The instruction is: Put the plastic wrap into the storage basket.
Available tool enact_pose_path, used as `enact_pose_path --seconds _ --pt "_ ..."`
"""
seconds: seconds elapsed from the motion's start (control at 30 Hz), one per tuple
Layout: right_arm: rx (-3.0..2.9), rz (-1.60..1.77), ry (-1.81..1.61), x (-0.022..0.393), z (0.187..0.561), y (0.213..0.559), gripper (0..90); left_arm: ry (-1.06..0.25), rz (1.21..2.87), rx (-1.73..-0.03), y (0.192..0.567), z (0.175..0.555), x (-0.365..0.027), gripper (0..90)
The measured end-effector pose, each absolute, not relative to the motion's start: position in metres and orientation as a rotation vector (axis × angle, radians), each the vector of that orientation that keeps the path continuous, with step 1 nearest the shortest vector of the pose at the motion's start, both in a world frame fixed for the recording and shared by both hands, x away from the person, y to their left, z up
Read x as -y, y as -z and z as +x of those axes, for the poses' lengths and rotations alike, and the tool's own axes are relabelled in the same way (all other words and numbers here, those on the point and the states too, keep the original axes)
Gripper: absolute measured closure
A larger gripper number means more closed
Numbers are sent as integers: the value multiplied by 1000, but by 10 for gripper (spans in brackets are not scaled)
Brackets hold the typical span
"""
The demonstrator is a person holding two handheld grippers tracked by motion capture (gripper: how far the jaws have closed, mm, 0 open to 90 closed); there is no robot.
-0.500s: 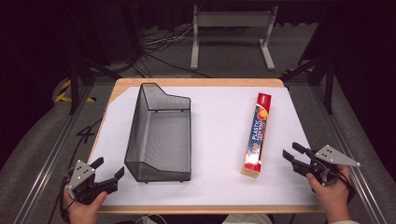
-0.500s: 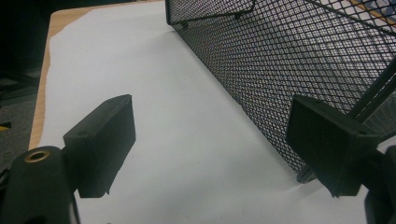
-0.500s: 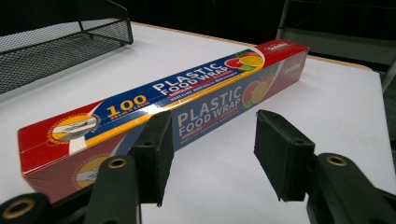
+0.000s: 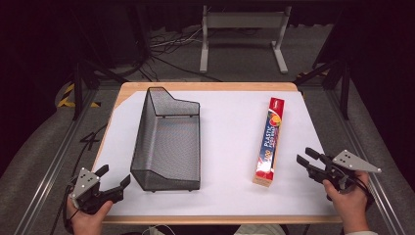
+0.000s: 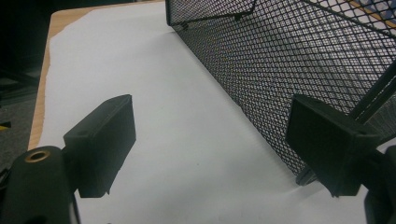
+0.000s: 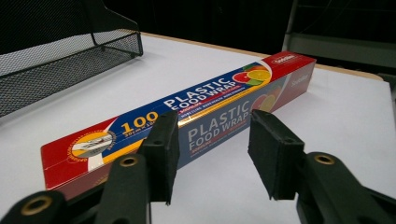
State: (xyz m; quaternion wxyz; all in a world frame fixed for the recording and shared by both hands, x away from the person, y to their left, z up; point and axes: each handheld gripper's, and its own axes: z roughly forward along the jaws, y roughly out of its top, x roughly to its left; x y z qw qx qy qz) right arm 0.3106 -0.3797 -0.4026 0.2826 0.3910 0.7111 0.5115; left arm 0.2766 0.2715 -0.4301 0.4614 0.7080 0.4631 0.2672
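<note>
Box of plastic food wrap (image 4: 270,140) flat on table, just left of right claw (image 4: 307,160), untouched

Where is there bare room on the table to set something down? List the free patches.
Widest: the white strip between the basket and the wrap box. Also free: the far edge beyond both, and the near edge between the left gripper and right gripper. Tighter: between the box and the right gripper.

High view overhead facing forward, gripper views low, close – sharing mesh basket (image 4: 166,142)
</note>
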Motion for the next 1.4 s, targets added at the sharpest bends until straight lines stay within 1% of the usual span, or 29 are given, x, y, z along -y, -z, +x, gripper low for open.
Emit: enact_pose_path --seconds 0.1,0.2,0.47,0.83,0.93,1.07,1.4 --pt "-1929 1042 -1365 377 312 398 607 -656 1746 -1140 430 277 -272 170" --pt "-1955 1022 -1352 372 315 392 643 -653 1732 -1160 431 279 -271 171" --pt "-1993 987 -1375 357 324 378 668 -655 1735 -1169 432 280 -272 171" --pt "-2062 966 -1412 338 334 356 765 -657 1735 -1174 432 279 -273 172" --pt "-2101 948 -1400 329 337 349 810 -657 1735 -1175 432 279 -273 172" --pt "-2154 929 -1375 316 341 342 893 -658 1734 -1176 432 279 -273 172" --pt "-2255 901 -1332 288 351 328 900 -656 1728 -1181 432 279 -274 172"
